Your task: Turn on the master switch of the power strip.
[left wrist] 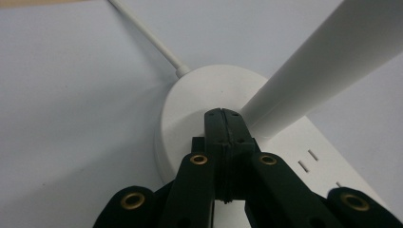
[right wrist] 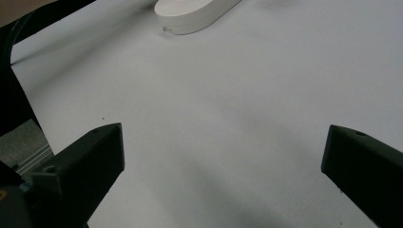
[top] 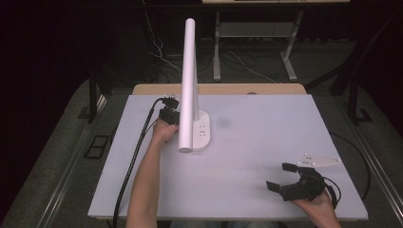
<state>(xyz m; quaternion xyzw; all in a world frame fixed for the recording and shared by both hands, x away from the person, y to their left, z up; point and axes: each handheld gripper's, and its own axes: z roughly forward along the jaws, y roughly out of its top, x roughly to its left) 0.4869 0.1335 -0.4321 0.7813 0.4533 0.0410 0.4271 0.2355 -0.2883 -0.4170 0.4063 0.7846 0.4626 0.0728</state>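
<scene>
left claw [left wrist: 223, 124] is pressing clenched tips on the white lamp base [left wrist: 190, 114] at the foot of its pole [top: 189, 80], mid-counter [top: 266, 142]. right claw [top: 290, 179] is idling released, well apart near the front edge. probably toggling the lamp; no light showing yet.

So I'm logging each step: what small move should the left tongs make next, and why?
Probably press down a little: the left tongs are shut, tips over the lamp base beside the lamp arm, as if to push a button there, though none is visible.
</scene>
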